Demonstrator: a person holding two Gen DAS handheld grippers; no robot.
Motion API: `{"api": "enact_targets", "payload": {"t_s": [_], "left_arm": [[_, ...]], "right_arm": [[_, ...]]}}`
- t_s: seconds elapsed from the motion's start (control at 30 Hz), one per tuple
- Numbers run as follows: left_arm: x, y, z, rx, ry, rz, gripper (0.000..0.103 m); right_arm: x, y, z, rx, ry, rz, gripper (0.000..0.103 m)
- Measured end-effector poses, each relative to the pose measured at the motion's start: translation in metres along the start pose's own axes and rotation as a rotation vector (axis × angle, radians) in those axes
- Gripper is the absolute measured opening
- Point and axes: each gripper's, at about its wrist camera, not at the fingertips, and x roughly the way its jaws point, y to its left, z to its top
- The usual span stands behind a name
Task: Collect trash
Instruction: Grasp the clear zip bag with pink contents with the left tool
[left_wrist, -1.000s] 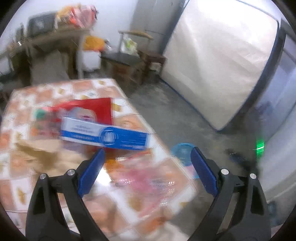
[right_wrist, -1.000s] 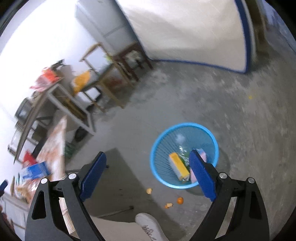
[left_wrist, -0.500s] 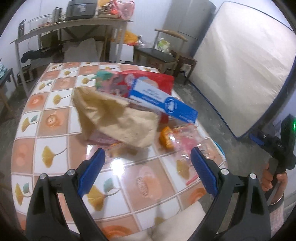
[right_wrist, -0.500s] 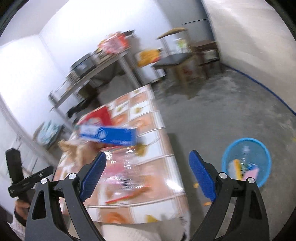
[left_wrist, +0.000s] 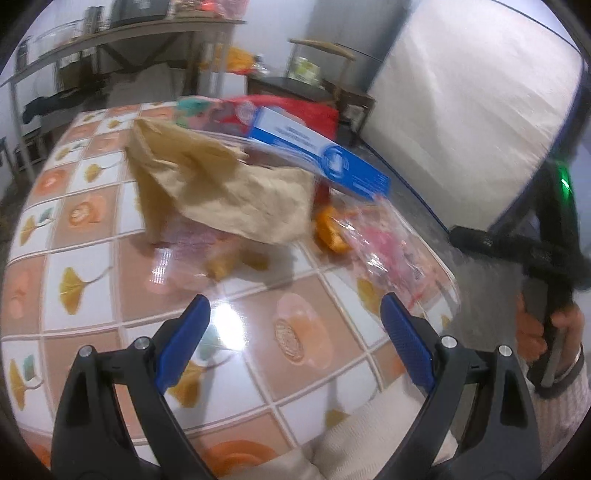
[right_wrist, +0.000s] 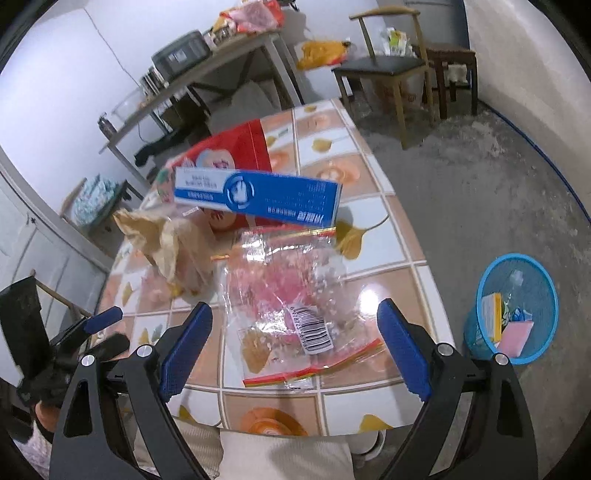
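Trash lies on a tiled table (left_wrist: 110, 295) (right_wrist: 373, 221): a crumpled brown paper bag (left_wrist: 221, 184) (right_wrist: 166, 243), a blue and white carton (left_wrist: 321, 158) (right_wrist: 258, 195), a red packet (left_wrist: 317, 110) (right_wrist: 236, 147), a clear plastic bag with pink print (left_wrist: 384, 243) (right_wrist: 288, 295) and orange peel (left_wrist: 328, 229). My left gripper (left_wrist: 291, 343) is open above the table's near edge, empty. My right gripper (right_wrist: 295, 350) is open over the clear bag's near end, holding nothing. A blue mesh bin (right_wrist: 517, 306) stands on the floor to the right with trash inside.
A chair (right_wrist: 384, 70), a stool (right_wrist: 454, 55) and a long shelf table (right_wrist: 221, 66) stand beyond the tiled table. A white mattress (left_wrist: 461, 110) leans against the right wall. A hand (left_wrist: 546, 325) holds the other gripper's handle. The person's light trousers (right_wrist: 280, 458) fill the bottom.
Both views have swung from the floor and bin to the table. The left gripper has drawn closer to the paper bag; the right now hovers over the clear bag.
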Motion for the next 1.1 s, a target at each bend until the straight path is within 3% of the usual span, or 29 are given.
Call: {"api": "enact_targets", "payload": {"t_s": [0.17, 0.4, 0.6, 0.87, 1.1], "left_arm": [[0.015, -0.013, 0.004, 0.028, 0.031, -0.156, 0.089], [0.038, -0.041, 0.010, 0.078, 0.082, -0.332, 0.077], [0.069, -0.047, 0.011, 0.008, 0.148, -0.383, 0.068], [0.099, -0.036, 0.010, -0.148, 0.203, -0.423, 0.062], [0.116, -0.039, 0.017, -0.196, 0.213, -0.435, 0.050]], "right_arm": [[0.021, 0.007, 0.008, 0.012, 0.036, -0.017, 0.088], [0.023, 0.003, 0.013, 0.060, 0.026, 0.024, 0.087], [0.027, -0.016, 0.016, 0.140, 0.039, 0.083, 0.081], [0.043, -0.037, 0.010, 0.234, 0.091, 0.152, 0.056], [0.056, -0.049, 0.001, 0.293, 0.138, 0.216, 0.037]]}}
